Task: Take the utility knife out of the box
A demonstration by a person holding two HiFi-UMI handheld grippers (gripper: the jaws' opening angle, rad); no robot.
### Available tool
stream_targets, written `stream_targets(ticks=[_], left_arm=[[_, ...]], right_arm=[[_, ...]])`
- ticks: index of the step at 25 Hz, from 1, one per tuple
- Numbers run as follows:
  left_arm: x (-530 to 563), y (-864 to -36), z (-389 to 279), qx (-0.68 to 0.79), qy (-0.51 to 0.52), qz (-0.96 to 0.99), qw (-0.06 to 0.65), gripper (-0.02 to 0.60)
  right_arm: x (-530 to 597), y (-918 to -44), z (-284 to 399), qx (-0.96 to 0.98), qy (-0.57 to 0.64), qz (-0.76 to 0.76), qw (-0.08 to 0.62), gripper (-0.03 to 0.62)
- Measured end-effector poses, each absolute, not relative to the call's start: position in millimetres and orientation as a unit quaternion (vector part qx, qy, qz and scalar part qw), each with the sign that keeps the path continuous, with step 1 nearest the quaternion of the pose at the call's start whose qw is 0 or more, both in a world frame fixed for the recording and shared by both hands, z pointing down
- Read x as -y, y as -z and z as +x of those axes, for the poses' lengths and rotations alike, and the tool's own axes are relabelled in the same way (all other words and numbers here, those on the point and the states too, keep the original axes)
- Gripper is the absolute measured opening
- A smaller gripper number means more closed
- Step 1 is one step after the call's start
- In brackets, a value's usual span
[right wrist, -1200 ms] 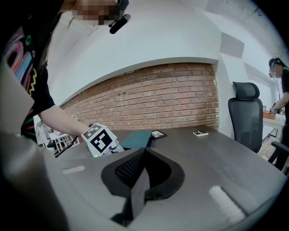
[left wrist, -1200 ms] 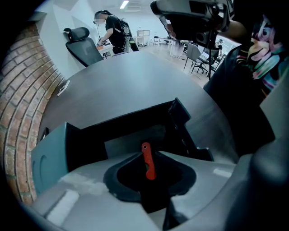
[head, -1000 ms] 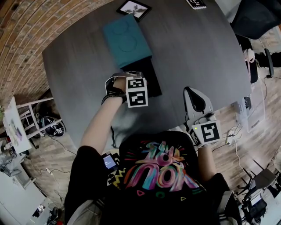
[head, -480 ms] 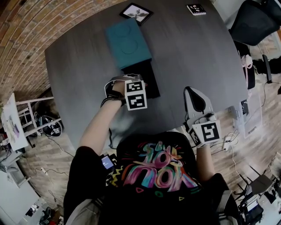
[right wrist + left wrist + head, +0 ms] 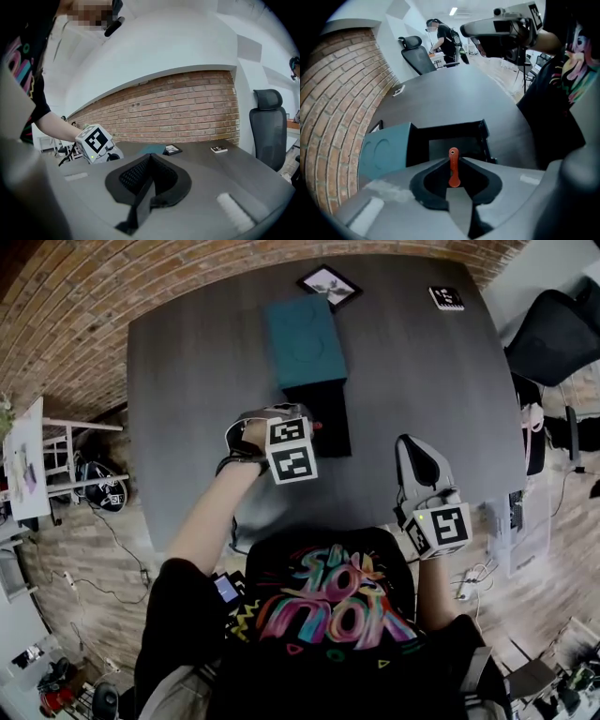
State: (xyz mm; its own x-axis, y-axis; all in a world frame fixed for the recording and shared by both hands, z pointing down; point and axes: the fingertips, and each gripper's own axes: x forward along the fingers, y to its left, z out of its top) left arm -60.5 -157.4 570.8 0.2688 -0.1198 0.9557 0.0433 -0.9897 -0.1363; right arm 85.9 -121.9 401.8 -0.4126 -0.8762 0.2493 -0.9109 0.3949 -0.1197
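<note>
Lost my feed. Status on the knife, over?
Left gripper shut on orange utility knife, above the open black box. Right gripper shut, empty. Nothing in the way.

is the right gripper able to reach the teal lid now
Likely yes: bare table lies between the right gripper and the teal lid; the left gripper holding the utility knife sits aside.

The left gripper [image 5: 453, 160] pinches a thin red utility knife [image 5: 454, 171] between its closed jaws, above an open black box [image 5: 483, 137] on a dark table [image 5: 450, 93]. A teal lid [image 5: 384, 150] lies at the box's left side, toward a brick wall [image 5: 333, 108].
</note>
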Motion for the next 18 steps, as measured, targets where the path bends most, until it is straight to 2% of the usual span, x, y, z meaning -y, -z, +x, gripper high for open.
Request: stream_targets(ticks=[14, 18], left_arm=[[170.7, -471.2, -79.2, -0.2, 0.509, -0.833, 0.087, 0.055], [173.9, -441.6, -93.7, -0.274, 0.457, -0.843, 0.069, 0.055]], right_arm=[[142.7, -380.2, 42.3, 0.882, -0.079, 0.459, 0.075, 0.0], [151.2, -371.3, 29.0, 0.893, -0.064, 0.439, 0.078, 0.0]])
